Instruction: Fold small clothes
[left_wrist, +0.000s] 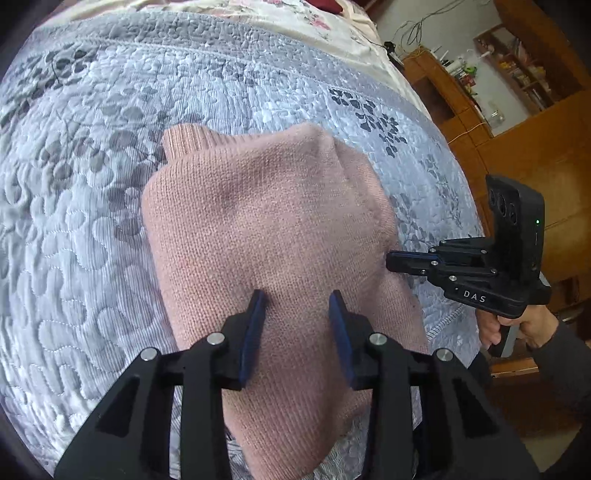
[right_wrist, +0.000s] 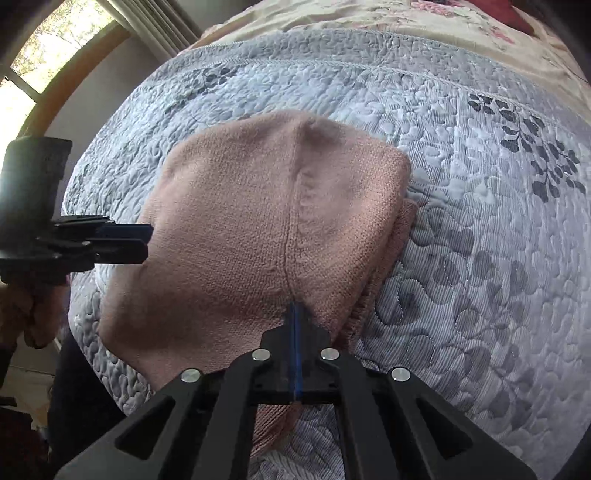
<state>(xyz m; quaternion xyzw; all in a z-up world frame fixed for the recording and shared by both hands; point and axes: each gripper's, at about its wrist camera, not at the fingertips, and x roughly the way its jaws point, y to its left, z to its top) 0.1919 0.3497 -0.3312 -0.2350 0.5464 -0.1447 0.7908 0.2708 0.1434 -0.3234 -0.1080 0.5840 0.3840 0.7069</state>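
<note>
The pink knitted sweater (left_wrist: 266, 236), lengthwise toward twelve o'clock on the quilted grey bed (left_wrist: 74, 221), is pinched by the closed right tool (right_wrist: 295, 314), while the left tool (left_wrist: 297, 301) is held agape, empty, above its near hem.

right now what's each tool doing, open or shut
Left tool: open, fingers apart over the pink sweater, gripping nothing.
Right tool: shut; whether it pinches the sweater's edge cannot be told.

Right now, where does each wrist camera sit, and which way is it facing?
Left wrist: on the left gripper, open over the folded pink knitted sweater on the grey quilted bedspread; the right gripper and hand show.
Right wrist: on the right gripper, shut on the pink knitted sweater's near edge; the left gripper shows at left.
Shared: sweater, bedspread, each other's gripper.
</note>
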